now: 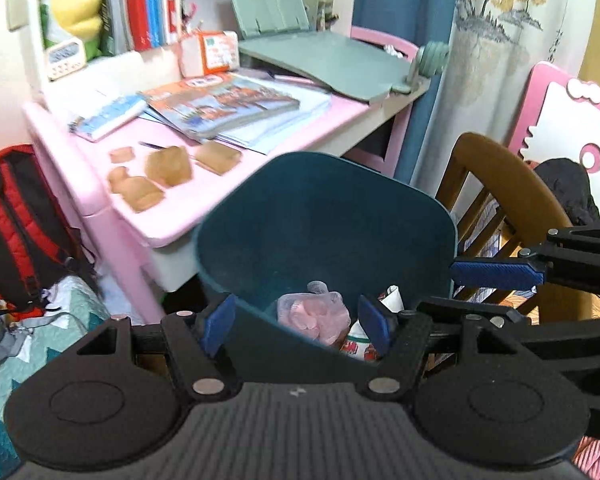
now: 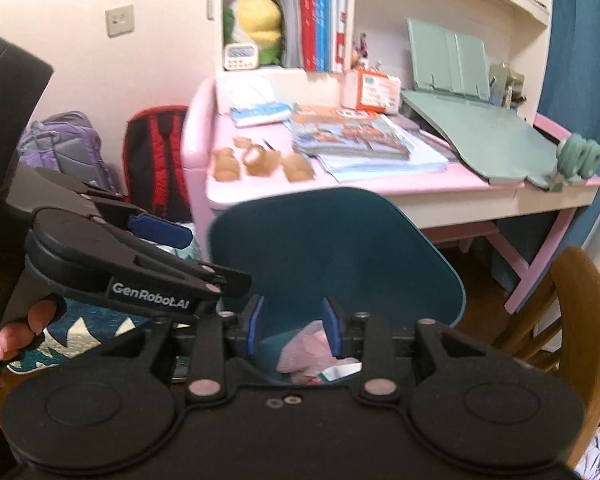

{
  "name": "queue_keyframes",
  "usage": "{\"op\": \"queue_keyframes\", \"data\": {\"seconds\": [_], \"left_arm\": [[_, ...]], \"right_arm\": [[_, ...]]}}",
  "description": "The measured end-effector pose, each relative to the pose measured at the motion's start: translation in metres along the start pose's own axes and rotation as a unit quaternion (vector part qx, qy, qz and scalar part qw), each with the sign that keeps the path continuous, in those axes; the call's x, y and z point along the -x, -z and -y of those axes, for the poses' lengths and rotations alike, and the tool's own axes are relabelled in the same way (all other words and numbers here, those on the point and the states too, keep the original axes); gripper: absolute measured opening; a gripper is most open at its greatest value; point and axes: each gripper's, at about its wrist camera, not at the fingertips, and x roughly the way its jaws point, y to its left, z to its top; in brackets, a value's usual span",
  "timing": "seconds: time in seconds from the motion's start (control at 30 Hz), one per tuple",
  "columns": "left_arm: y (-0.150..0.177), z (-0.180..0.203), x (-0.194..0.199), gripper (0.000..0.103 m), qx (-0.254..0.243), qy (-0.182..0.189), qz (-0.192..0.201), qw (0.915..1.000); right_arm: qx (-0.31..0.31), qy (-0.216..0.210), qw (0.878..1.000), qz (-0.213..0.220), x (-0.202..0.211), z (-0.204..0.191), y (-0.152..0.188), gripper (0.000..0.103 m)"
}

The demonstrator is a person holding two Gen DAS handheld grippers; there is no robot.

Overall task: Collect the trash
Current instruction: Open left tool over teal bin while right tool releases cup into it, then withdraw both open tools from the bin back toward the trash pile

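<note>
**Mia:** What is that big blue thing in the middle?

**Ben:** That is the trash bin (image 1: 324,216). It is dark teal plastic, smooth, with rounded corners. It stands on the floor in front of the pink desk (image 1: 100,200).

**Mia:** What is inside it?

**Ben:** A soft pink crumpled wad (image 1: 314,314), all wrinkly like tissue. Beside it lies a white wrapper (image 1: 356,344) with red print. They sit low in the bin.

**Mia:** Are the tongs holding anything?

**Ben:** No. The left gripper (image 1: 300,328) has its two blue pads spread wide, one on each side of the bin's near wall. Nothing is between them but air above the trash. The right gripper (image 2: 294,326) is open too, with a smaller gap. The pink wad (image 2: 304,354) shows through the gap, down in the bin, and the pads do not press on it.

**Mia:** What are the tongs made of?

**Ben:** Black hard plastic with round flat parts and shiny little bolts. The pads are blue and ribbed.

**Mia:** Is there more trash?

**Ben:** On the desk lie four brown crumpled wrappers (image 1: 168,172), see-through and crinkly, close together near the front edge. Behind them are flat glossy books (image 1: 224,104) in a stack.

**Mia:** And on the right?

**Ben:** A wooden chair (image 1: 512,184), brown and curved.
</note>
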Motion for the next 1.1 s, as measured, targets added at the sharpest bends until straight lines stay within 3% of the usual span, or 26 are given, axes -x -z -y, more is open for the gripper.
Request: {"op": "queue_keyframes", "data": {"seconds": [0.2, 0.47, 0.83, 0.97, 1.1], "left_arm": [[0.023, -0.02, 0.046, 0.068, 0.012, -0.008, 0.028, 0.9995], [0.071, -0.055, 0.091, 0.068, 0.039, -0.049, 0.039, 0.9973], [0.15, -0.126, 0.122, 0.073, 0.091, -0.084, 0.034, 0.9917], [0.185, -0.157, 0.124, 0.079, 0.11, -0.107, 0.027, 0.9878], [0.222, -0.192, 0.12, 0.08, 0.138, -0.128, 0.015, 0.982]], "right_arm": [[0.02, -0.013, 1.0, 0.012, 0.024, -0.038, -0.002, 0.032], [0.047, -0.061, 0.997, 0.021, 0.03, -0.095, 0.006, 0.032], [0.084, -0.147, 0.985, 0.016, 0.008, -0.179, 0.024, 0.032], [0.1, -0.185, 0.978, 0.007, -0.01, -0.208, 0.033, 0.032], [0.116, -0.214, 0.97, -0.005, -0.04, -0.24, 0.046, 0.043]]}}
